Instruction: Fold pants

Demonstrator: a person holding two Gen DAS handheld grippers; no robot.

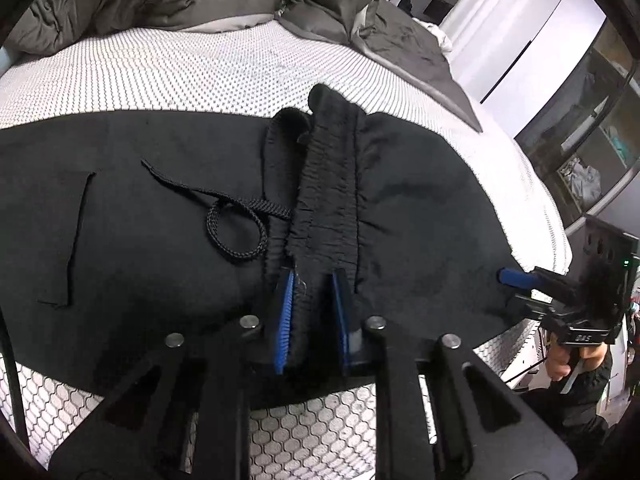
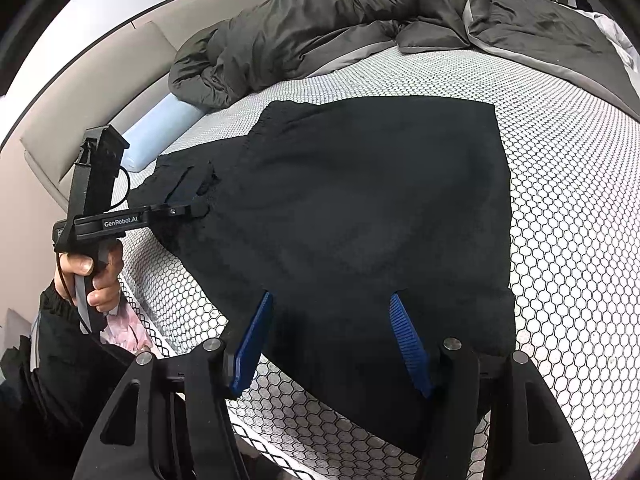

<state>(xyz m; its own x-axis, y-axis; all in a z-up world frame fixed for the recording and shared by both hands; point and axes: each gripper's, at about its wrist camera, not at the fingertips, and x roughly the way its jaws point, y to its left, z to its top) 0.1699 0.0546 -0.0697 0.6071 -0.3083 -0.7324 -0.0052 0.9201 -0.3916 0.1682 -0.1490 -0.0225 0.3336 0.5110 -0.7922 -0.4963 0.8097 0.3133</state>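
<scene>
One pair of black pants [image 1: 420, 200] lies spread on a bed whose mattress [image 1: 200, 76] has a white cover with a honeycomb pattern. The left gripper [image 1: 310, 312] is clenched on the gathered elastic waistband [image 1: 328, 184], which stands up in a ridge running away between its two blue-padded fingers [image 1: 283, 320]; both pads press against the bunched fabric. One braided black drawstring [image 1: 236, 224] loops loose on the cloth just left of the waistband, and one slit pocket [image 1: 78, 240] shows farther left. The right gripper [image 2: 332, 340] sits at the near edge of the pants with its two blue fingers [image 2: 254, 344] spread apart over the flat black fabric; the cloth lies between and under them, but the pads do not squeeze it, so this gripper is released. In the right wrist view, the left gripper [image 2: 188, 210] is seen from the side, biting the pants at their far left edge, with a hand [image 2: 94, 276] in a dark sleeve around its handle. One rumpled grey duvet [image 2: 320, 24] is piled along the far side of the bed, and one pale blue pillow [image 2: 160, 132] lies beside it.
</scene>
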